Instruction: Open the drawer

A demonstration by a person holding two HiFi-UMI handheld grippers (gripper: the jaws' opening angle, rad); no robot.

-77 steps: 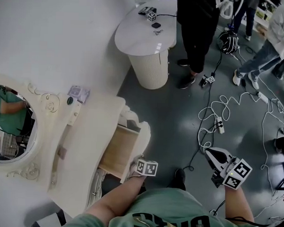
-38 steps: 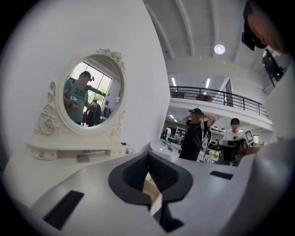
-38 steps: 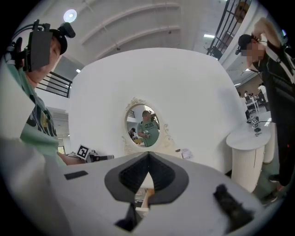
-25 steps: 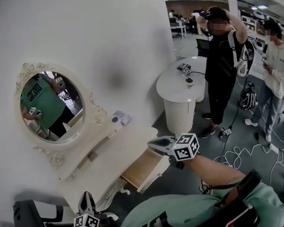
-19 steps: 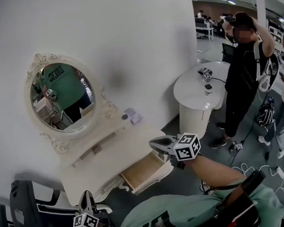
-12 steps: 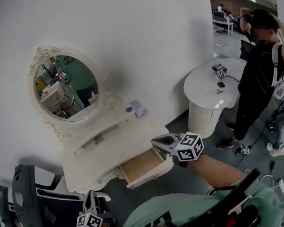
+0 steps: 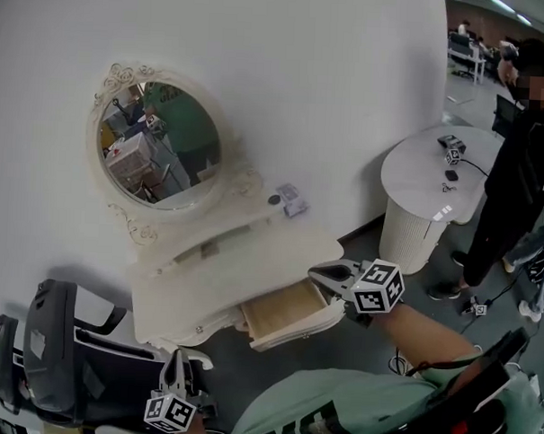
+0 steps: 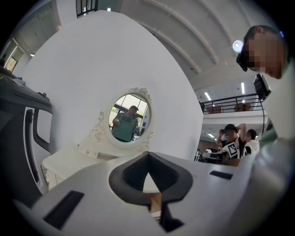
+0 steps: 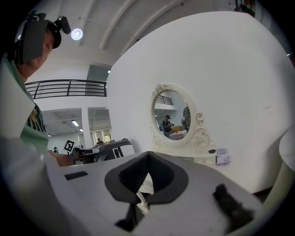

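Under the dressing table (image 7: pixel 206 285): drawer (image 7: pixel 284 313) pulled out, bare wood bottom showing.
My right gripper (image 7: pixel 317 273): jaws together, near the drawer.
My left gripper (image 7: pixel 177 360): jaws together, holding nothing.

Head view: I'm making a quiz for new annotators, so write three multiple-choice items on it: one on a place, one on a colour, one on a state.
1. Where does the round table stand?
A. left of the dressing table
B. right of it
C. on top of it

2. What colour is the dressing table?
A. cream white
B. black
C. red

3. How is its drawer?
A. shut flush
B. taken out and on the floor
C. pulled out

Answers:
1 B: it stands by the wall towards the picture's right side.
2 A: its top and front are pale cream.
3 C: its wooden inside shows below the top.
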